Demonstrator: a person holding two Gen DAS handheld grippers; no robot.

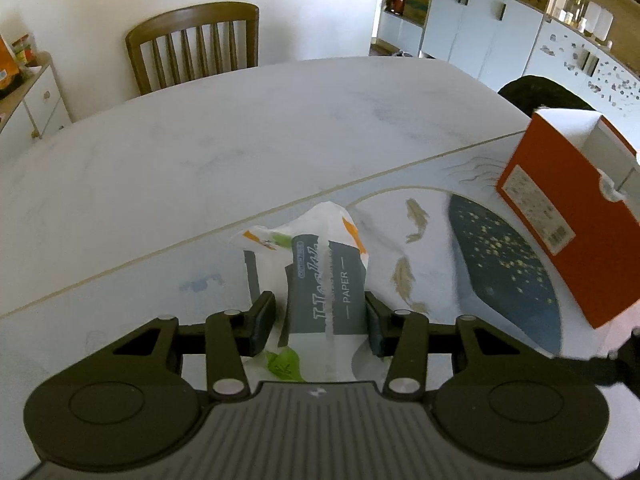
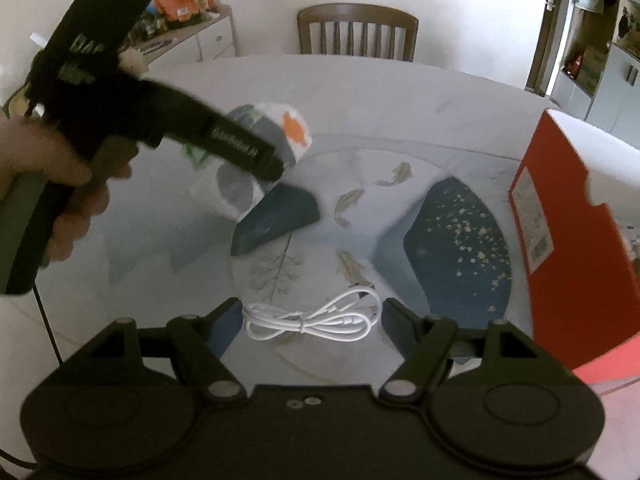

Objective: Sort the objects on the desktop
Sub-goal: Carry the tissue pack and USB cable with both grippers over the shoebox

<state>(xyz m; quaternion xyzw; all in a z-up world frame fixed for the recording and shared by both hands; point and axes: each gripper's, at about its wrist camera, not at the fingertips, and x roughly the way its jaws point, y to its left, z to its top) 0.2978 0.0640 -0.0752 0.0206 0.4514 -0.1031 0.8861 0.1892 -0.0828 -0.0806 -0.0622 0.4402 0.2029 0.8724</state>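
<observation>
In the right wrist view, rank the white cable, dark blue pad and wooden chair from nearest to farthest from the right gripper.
1. White cable: between the right gripper's open fingers.
2. Dark blue pad: mid-table, slightly left.
3. Wooden chair: beyond the table's far edge.

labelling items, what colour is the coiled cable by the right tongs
White; the coiled cable shows best in the right wrist view.
</observation>
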